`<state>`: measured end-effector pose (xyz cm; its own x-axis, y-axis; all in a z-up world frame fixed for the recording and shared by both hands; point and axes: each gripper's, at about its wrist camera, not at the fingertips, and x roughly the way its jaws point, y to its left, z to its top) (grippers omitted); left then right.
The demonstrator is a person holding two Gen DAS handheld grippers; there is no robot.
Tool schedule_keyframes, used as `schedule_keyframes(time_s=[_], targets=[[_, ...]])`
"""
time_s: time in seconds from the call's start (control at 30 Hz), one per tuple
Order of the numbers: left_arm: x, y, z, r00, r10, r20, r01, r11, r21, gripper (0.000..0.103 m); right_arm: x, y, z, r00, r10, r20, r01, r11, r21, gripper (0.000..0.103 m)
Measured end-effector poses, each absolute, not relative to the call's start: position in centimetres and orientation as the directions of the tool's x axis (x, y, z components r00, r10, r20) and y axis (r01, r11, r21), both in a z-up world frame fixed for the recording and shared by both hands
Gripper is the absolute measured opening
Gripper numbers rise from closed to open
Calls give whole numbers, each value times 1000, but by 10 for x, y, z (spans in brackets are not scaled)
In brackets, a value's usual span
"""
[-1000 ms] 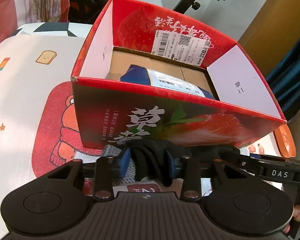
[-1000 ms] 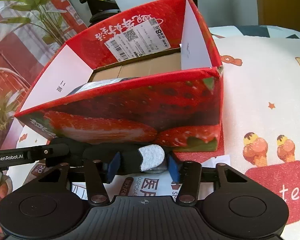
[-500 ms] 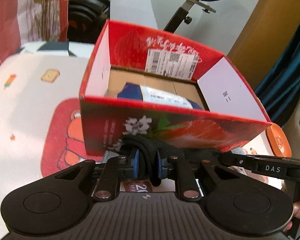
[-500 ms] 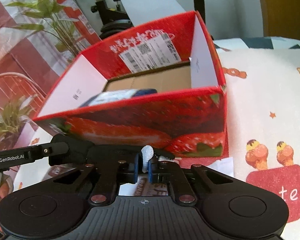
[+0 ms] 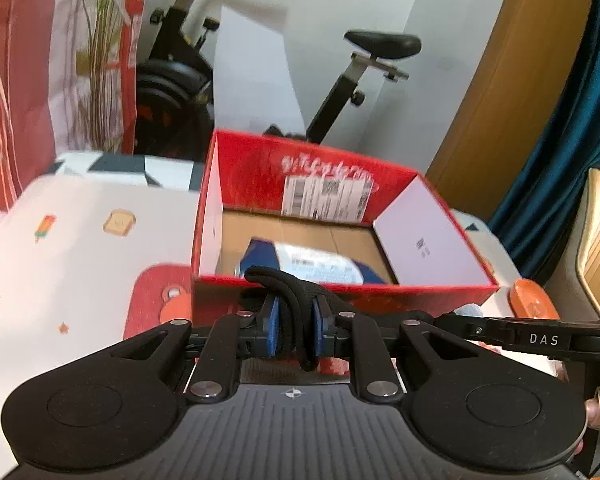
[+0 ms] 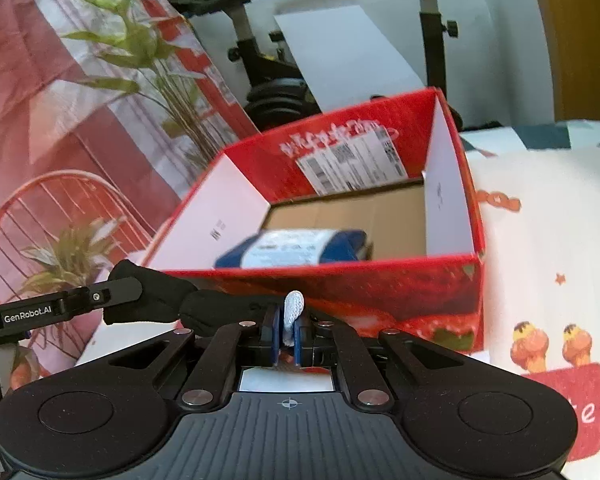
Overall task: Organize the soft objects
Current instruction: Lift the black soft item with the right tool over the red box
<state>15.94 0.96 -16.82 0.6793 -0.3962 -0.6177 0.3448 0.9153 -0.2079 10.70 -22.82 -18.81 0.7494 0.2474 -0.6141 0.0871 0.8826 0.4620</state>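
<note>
Red strawberry-print carton (image 5: 340,304) sits open on the patterned worktop (image 5: 80,248), a blue packet (image 6: 296,250) inside. Just before its near wall, the left tongs (image 5: 294,322) clamp the black glove (image 5: 296,300); the right tongs (image 6: 287,334) pinch its grey fingertip (image 6: 293,312).

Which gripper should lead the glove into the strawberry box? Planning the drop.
Probably left: left gripper clamps the glove's black bulk at the box rim; right gripper pinches only a grey fingertip.
</note>
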Motion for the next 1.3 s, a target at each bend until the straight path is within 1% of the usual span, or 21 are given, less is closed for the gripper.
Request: schedule_keyframes(time_s=[0.17, 0.33, 0.57, 0.8, 0.93, 1.1, 1.3], targets=[[155, 11, -152, 714, -409, -569, 352, 911, -214, 18, 107, -229, -165, 782, 253, -570, 51, 885, 463, 6], [155, 13, -138, 742, -414, -527, 353, 910, -218, 18, 114, -230, -146, 800, 251, -545, 22, 896, 444, 6], [162, 8, -126, 762, -407, -504, 352, 913, -205, 18, 126, -232, -125, 817, 244, -522, -3, 907, 420, 4], [166, 6, -117, 767, -429, -477, 380, 903, -202, 17, 127, -239, -119, 832, 234, -503, 5, 903, 429, 4], [171, 5, -115, 765, -440, -470, 387, 898, -211, 17, 136, -245, -116, 826, 235, -513, 9, 903, 429, 4], [186, 5, -111, 769, -447, -457, 379, 894, -237, 17, 155, -251, -104, 835, 209, -509, 0, 925, 380, 4], [208, -7, -108, 772, -446, -453, 388, 895, -220, 17, 191, -262, -104, 824, 174, -539, 20, 942, 335, 3]])
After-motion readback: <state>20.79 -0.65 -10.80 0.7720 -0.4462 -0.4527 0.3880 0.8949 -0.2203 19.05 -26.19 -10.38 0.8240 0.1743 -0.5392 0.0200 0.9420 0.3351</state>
